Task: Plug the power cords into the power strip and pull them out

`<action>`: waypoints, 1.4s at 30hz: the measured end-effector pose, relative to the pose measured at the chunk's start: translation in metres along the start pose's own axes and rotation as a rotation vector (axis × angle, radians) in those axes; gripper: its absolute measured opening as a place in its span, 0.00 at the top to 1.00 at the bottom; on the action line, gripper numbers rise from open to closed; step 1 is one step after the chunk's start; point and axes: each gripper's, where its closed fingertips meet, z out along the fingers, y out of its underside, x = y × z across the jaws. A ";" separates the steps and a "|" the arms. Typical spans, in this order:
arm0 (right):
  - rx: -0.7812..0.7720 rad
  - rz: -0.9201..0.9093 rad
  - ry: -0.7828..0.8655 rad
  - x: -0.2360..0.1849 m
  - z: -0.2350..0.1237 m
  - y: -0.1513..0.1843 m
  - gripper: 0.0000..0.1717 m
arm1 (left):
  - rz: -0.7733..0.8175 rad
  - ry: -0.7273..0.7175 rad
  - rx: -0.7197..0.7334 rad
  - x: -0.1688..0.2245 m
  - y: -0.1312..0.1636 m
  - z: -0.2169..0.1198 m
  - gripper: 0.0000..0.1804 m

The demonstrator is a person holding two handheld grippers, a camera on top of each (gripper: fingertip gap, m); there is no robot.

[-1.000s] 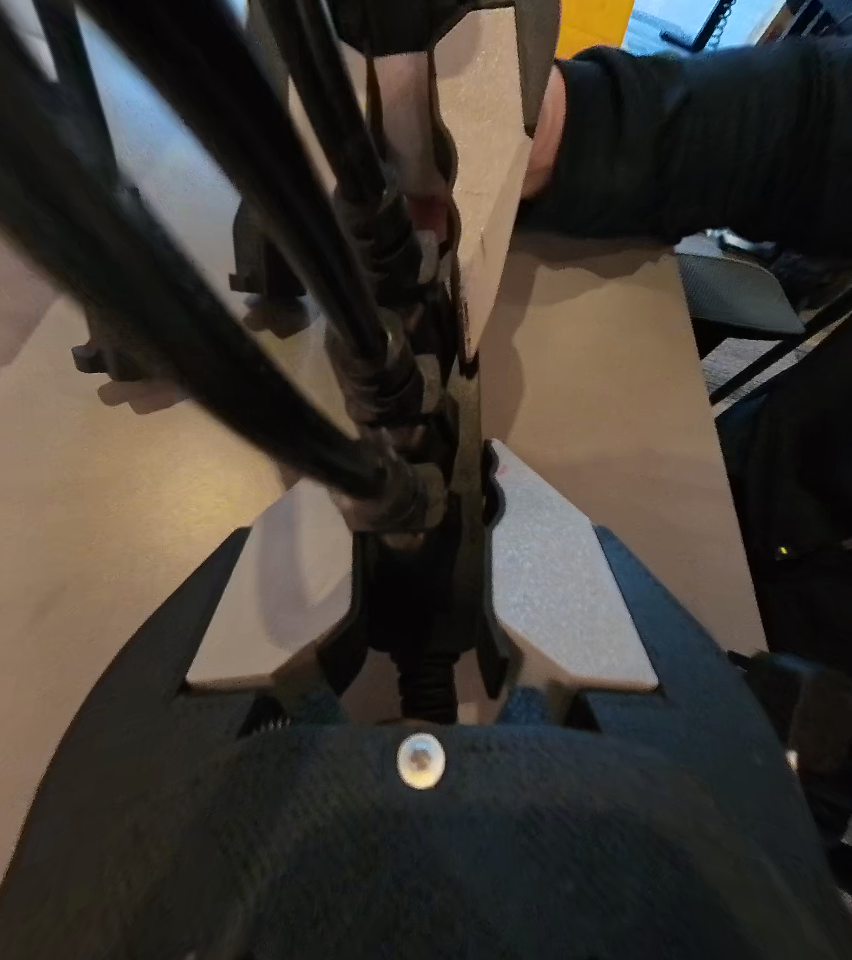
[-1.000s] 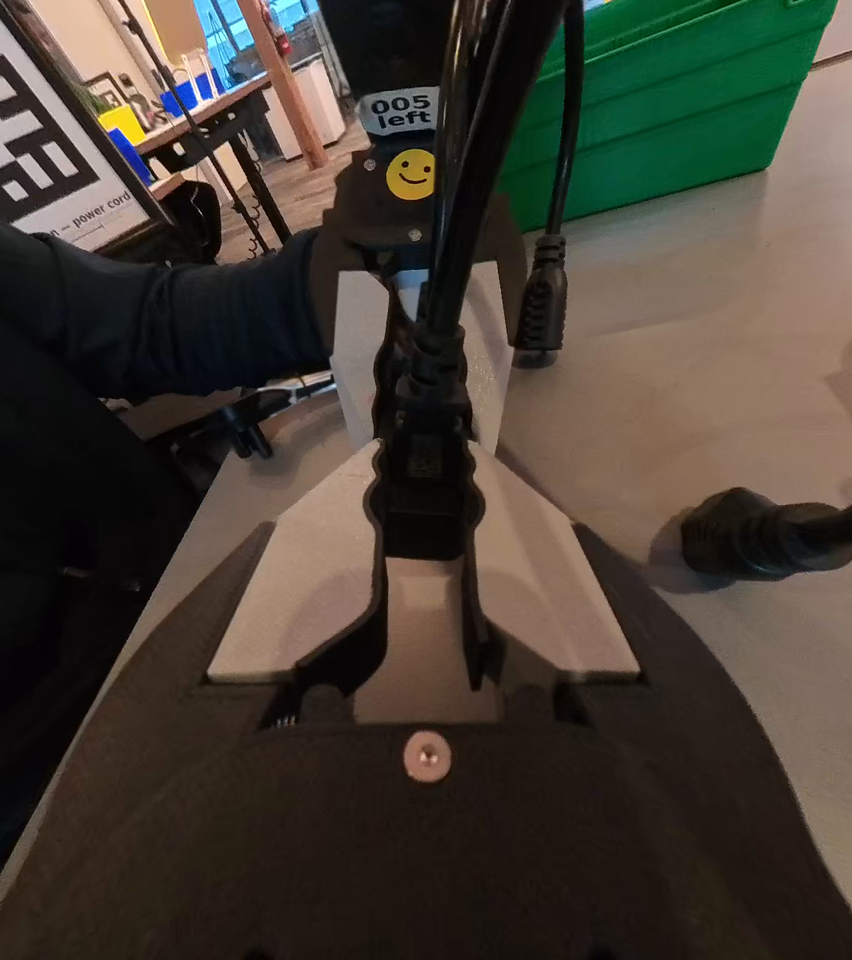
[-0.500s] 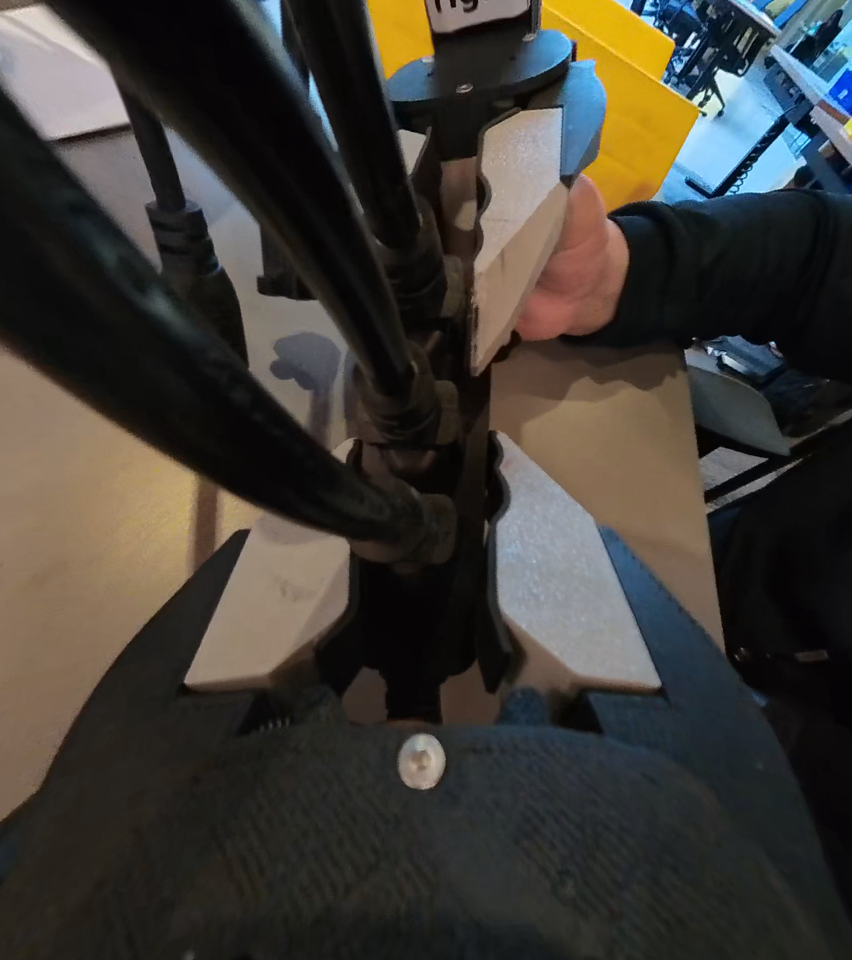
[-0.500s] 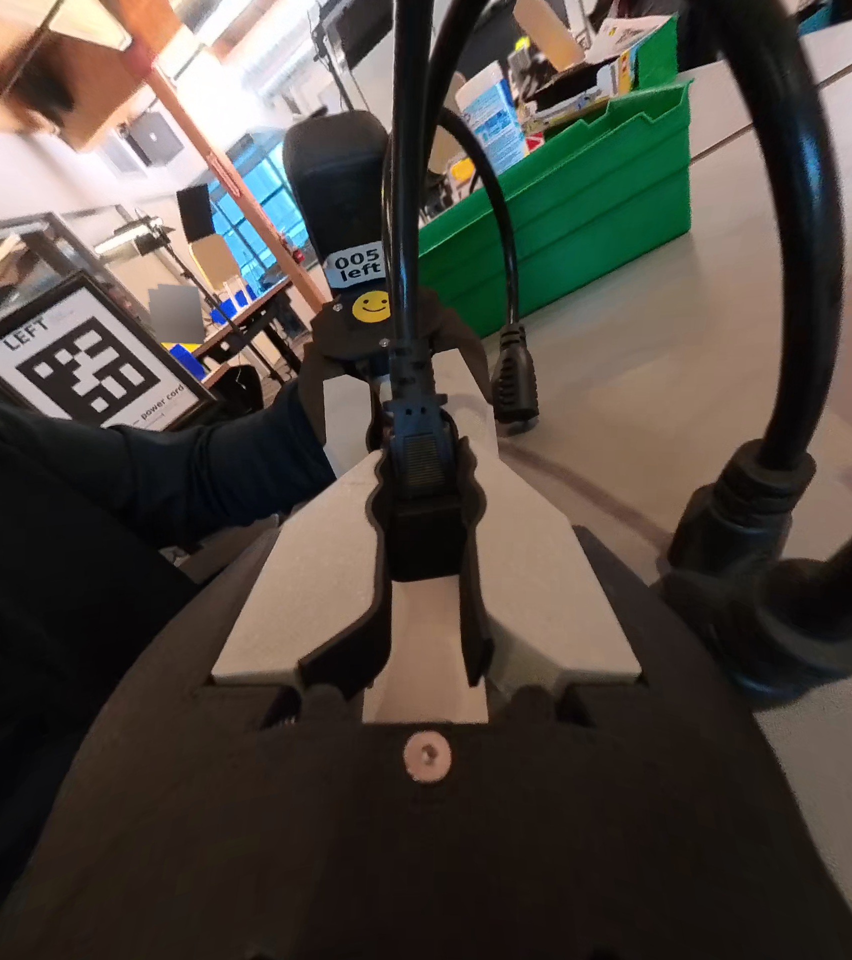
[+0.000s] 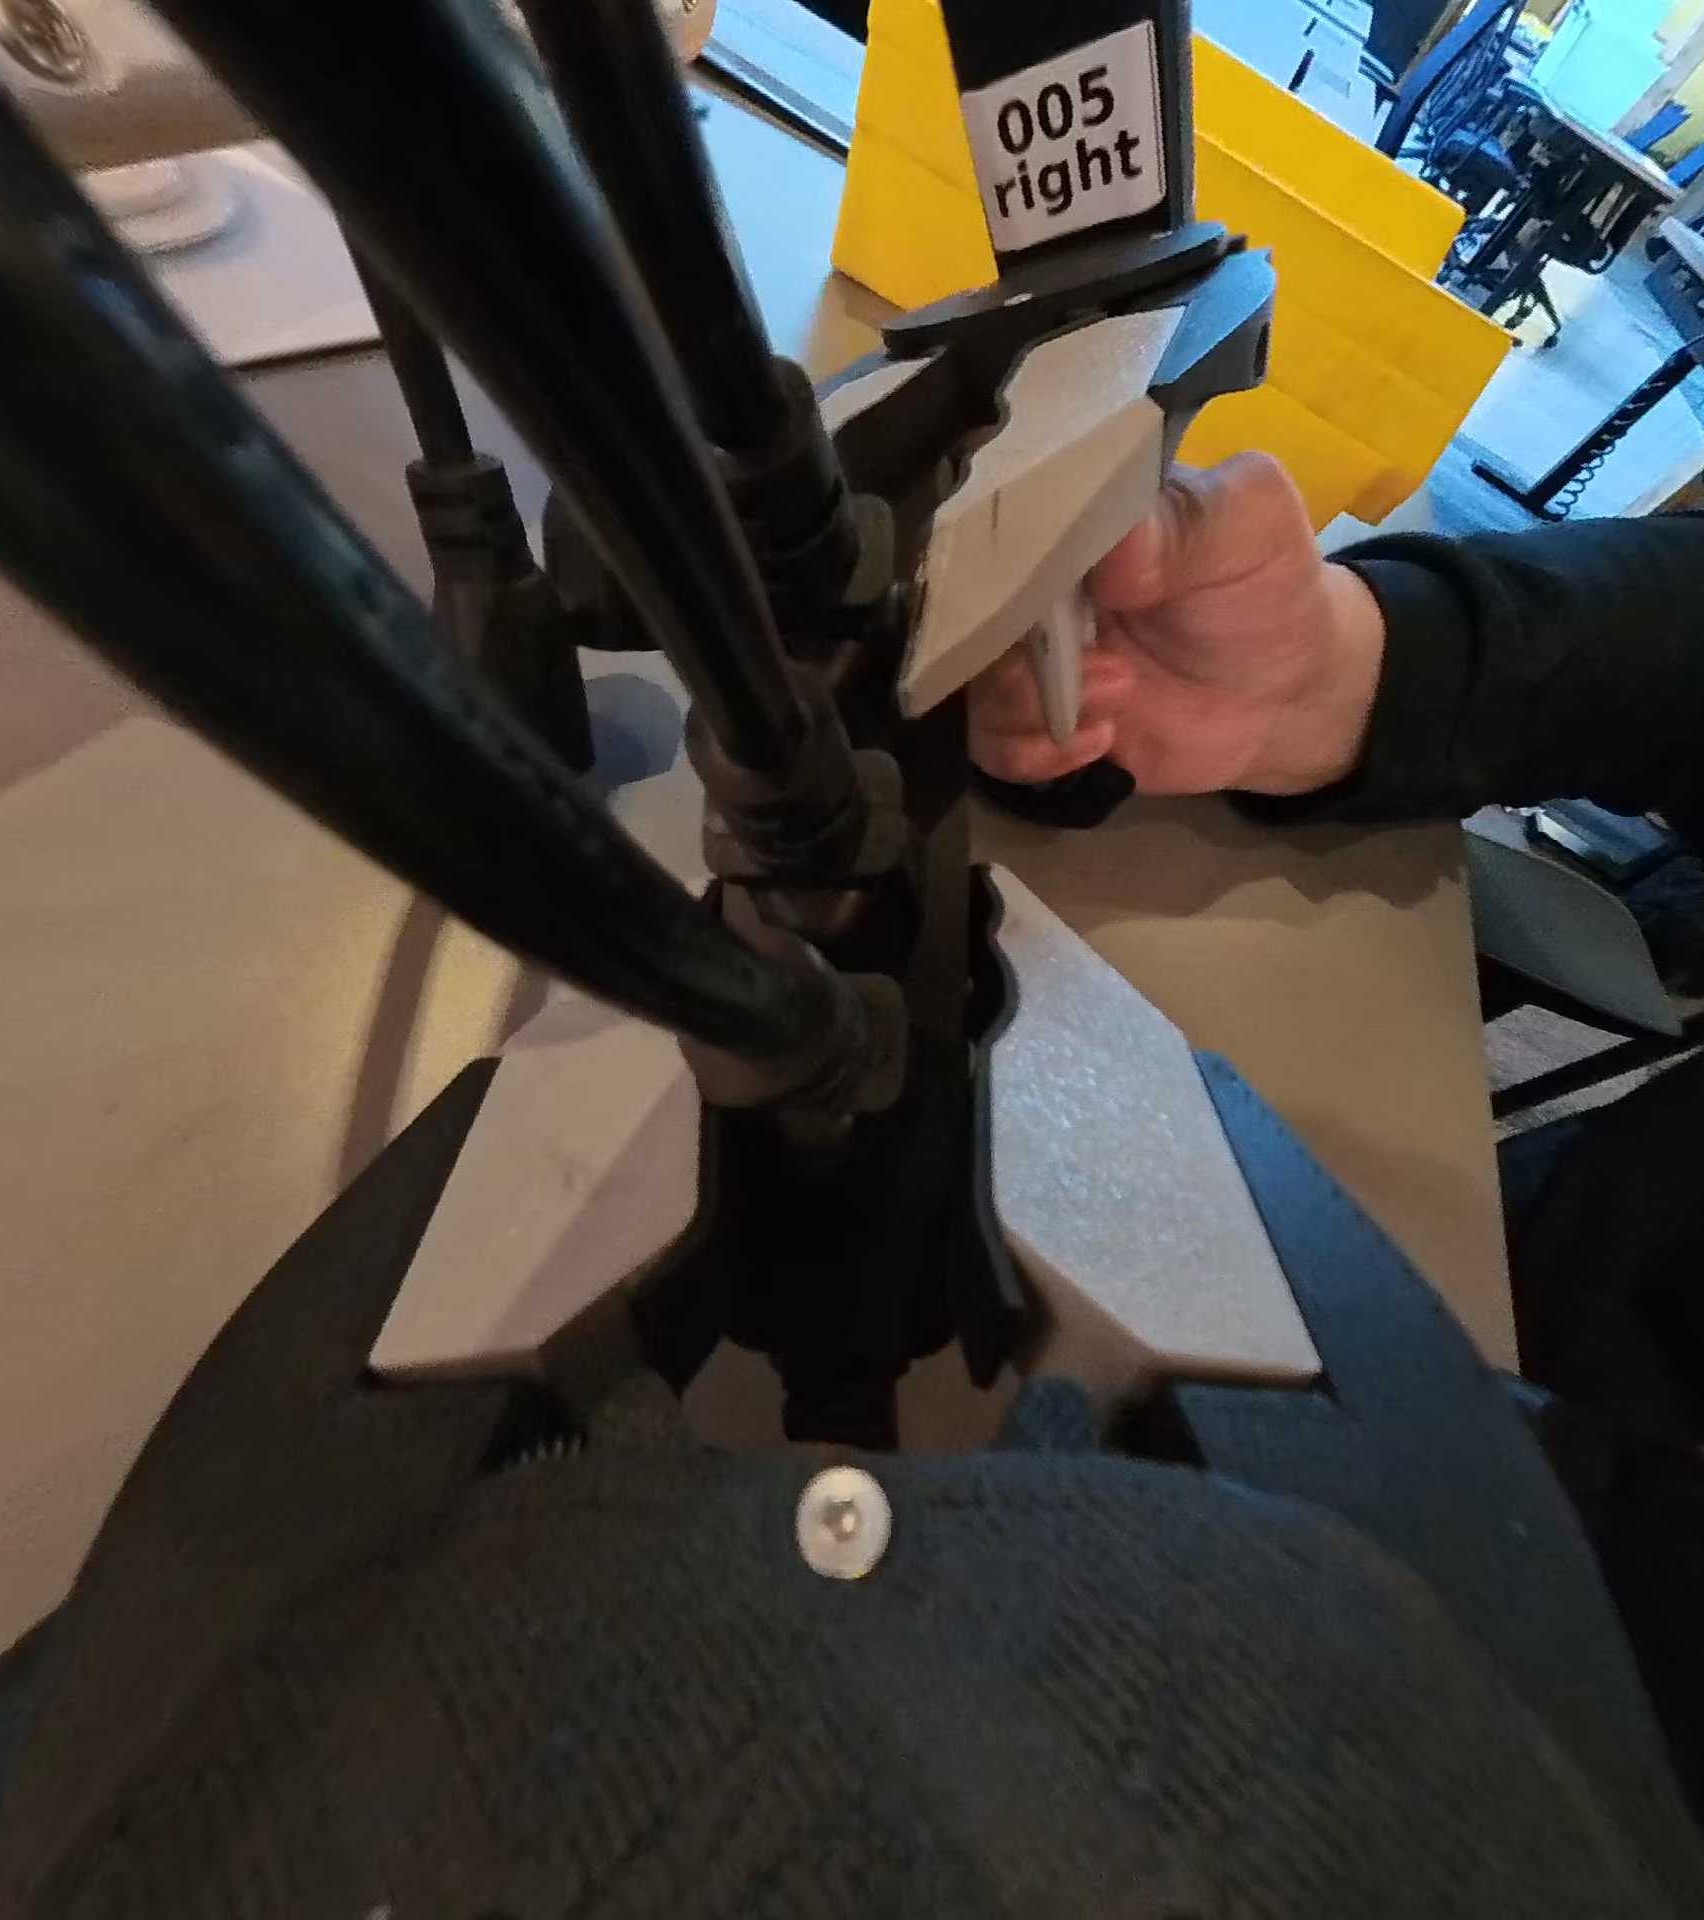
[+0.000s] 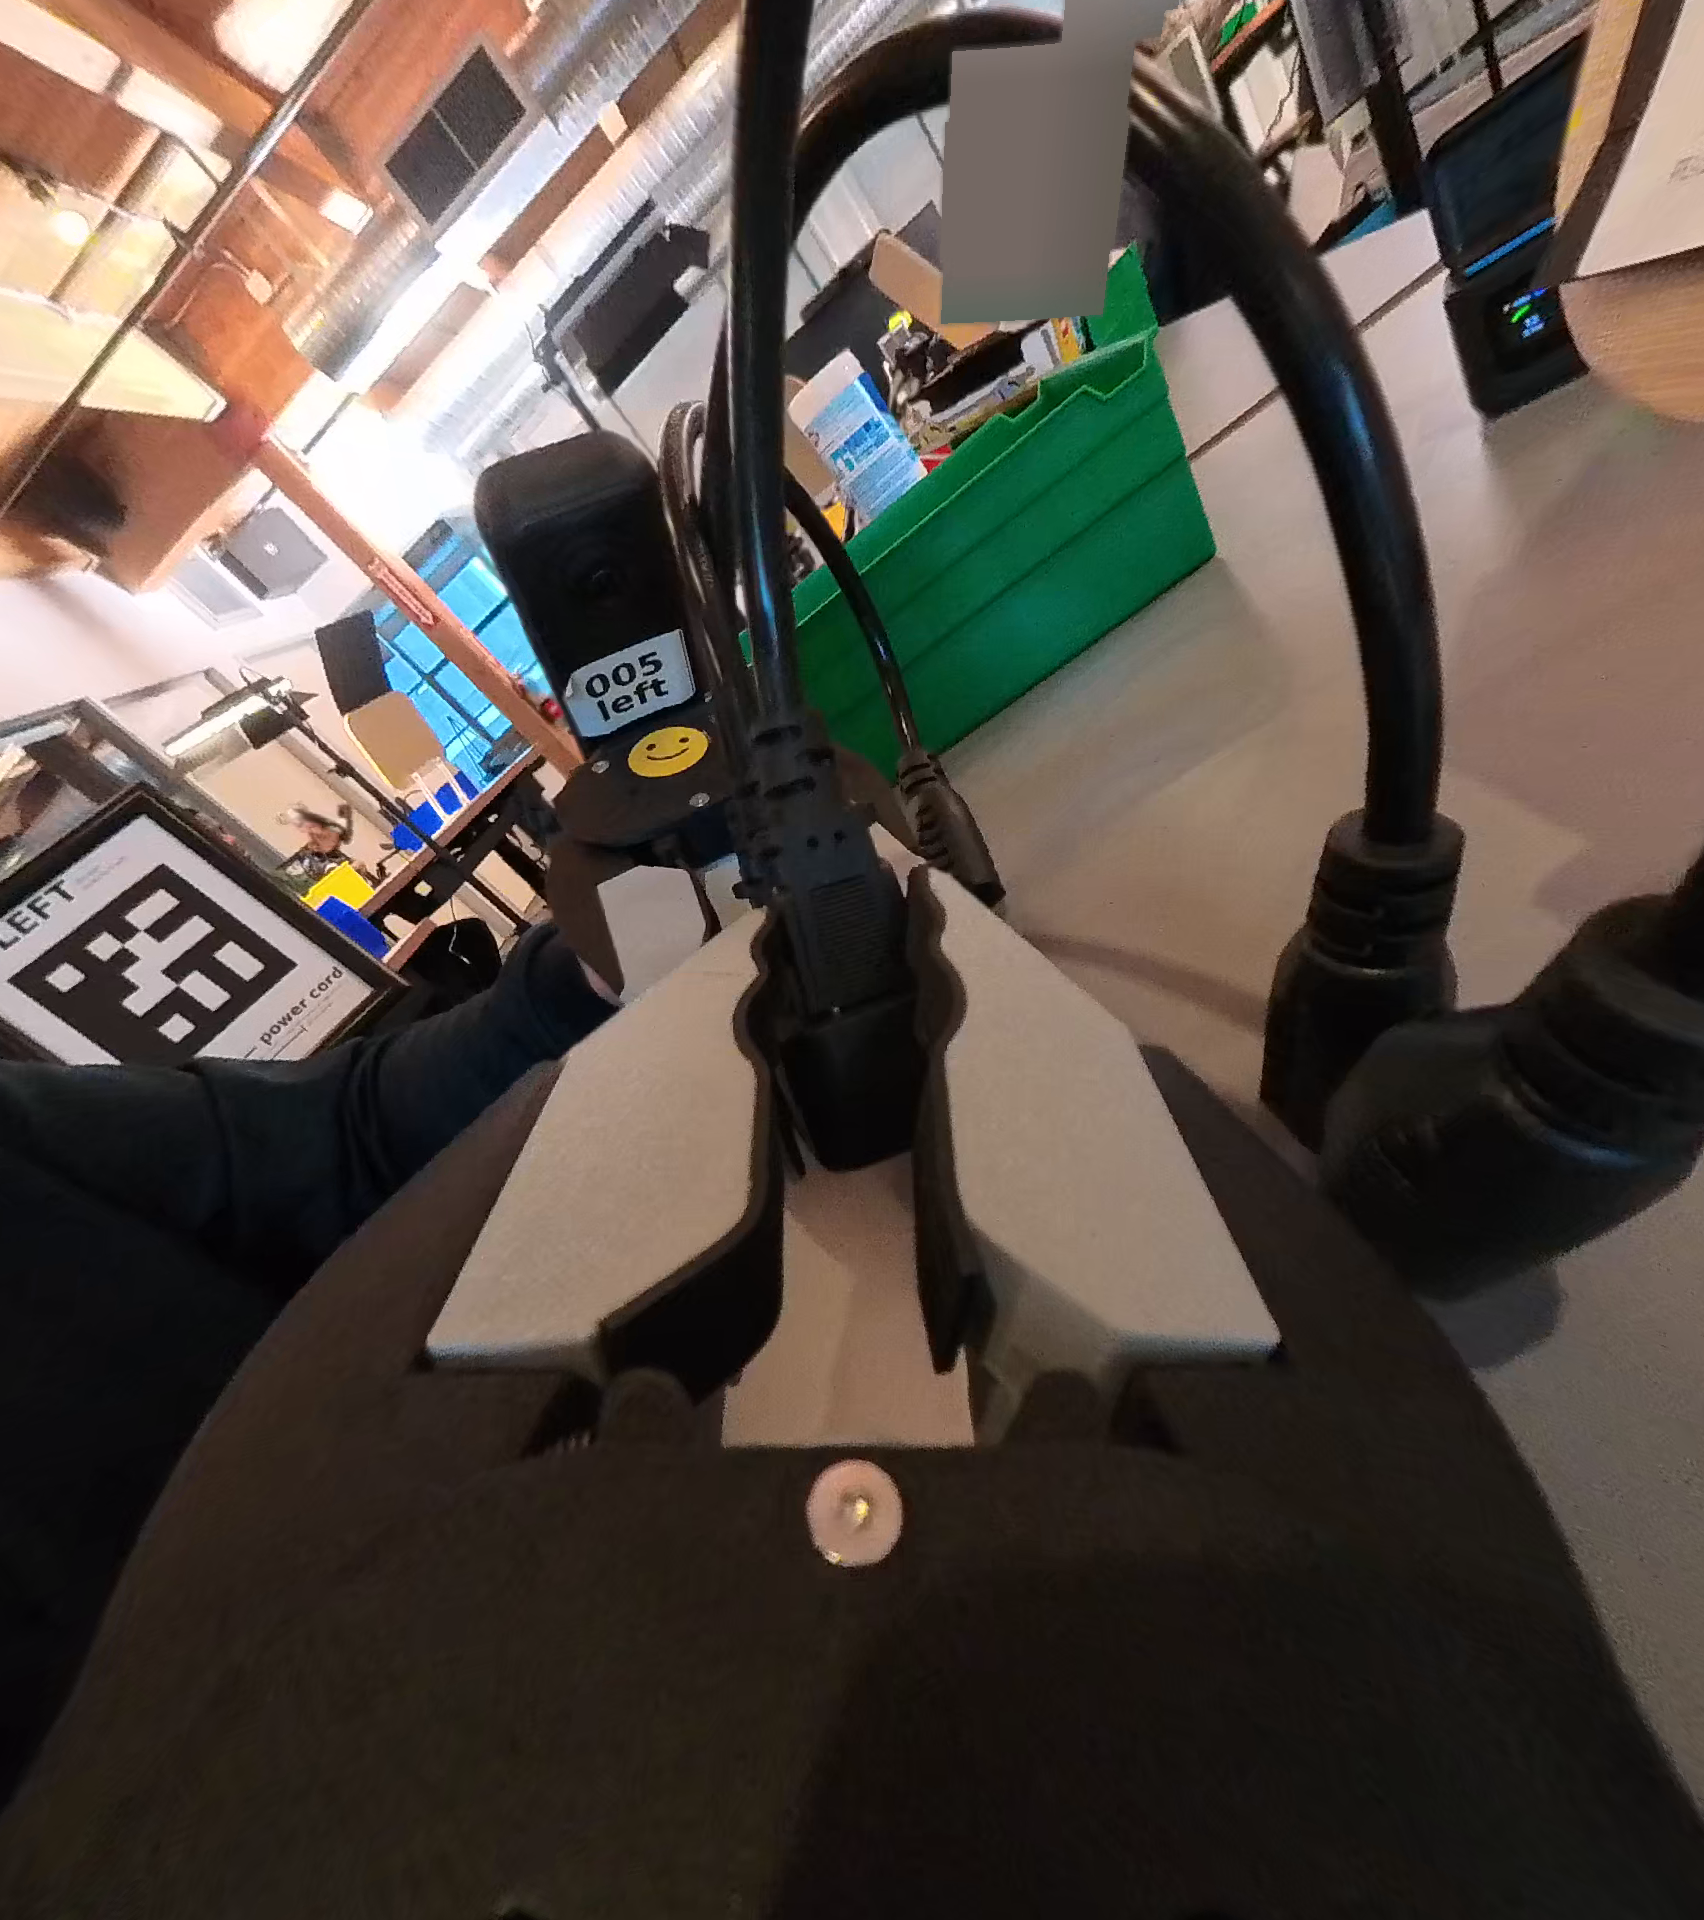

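- Two claws meet over the pale surface [image 6: 1450, 644], each clamped on black hardware
- Left claw [image 5: 863, 987] grips one end of the power strip [image 5: 936, 935], likely bracing it against the pull
- Right claw [image 6: 843, 977], facing it, pinches a black plug [image 6: 843, 997] by its flanks, cord rising beyond the fingertips
- Several thick cords [image 5: 308, 582] stay seated along the strip ahead of the left claw

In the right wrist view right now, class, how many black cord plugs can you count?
4: one plug clamped in the right hand-held gripper, a small one just beyond it, two large ones at right. Others may be hidden.
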 end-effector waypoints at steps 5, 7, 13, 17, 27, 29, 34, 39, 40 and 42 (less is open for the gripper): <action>0.038 -0.008 0.025 -0.001 0.001 -0.003 0.89 | -0.006 0.007 0.012 0.000 -0.001 -0.002 0.75; 0.038 -0.036 0.001 -0.006 0.003 -0.003 0.88 | -0.020 0.066 0.030 0.005 -0.002 -0.006 0.76; -0.131 -0.115 -0.181 -0.030 0.000 0.006 0.89 | 0.038 0.205 -0.002 0.026 0.004 -0.011 0.76; -0.240 -0.286 -0.127 -0.035 -0.005 0.014 0.87 | 0.093 0.210 -0.091 0.033 0.017 -0.005 0.76; -0.156 -0.227 -0.125 -0.036 0.000 -0.002 0.97 | 0.128 0.165 -0.180 0.031 0.029 0.004 0.76; -0.185 -0.258 -0.087 -0.032 -0.002 0.000 0.97 | 0.132 0.122 -0.196 0.027 0.031 0.007 0.76; -0.043 -0.182 -0.061 -0.029 0.003 -0.010 0.98 | 0.091 0.045 -0.158 0.024 0.024 0.016 0.75; 0.091 -0.049 -0.121 -0.025 0.010 -0.020 0.99 | 0.106 -0.040 -0.150 0.014 0.023 0.013 0.75; 0.103 -0.037 -0.131 -0.025 0.011 -0.020 0.99 | 0.110 -0.043 -0.150 0.013 0.024 0.012 0.75; 0.135 -0.012 -0.147 -0.027 0.010 -0.025 0.99 | 0.111 -0.042 -0.134 0.014 0.022 0.010 0.75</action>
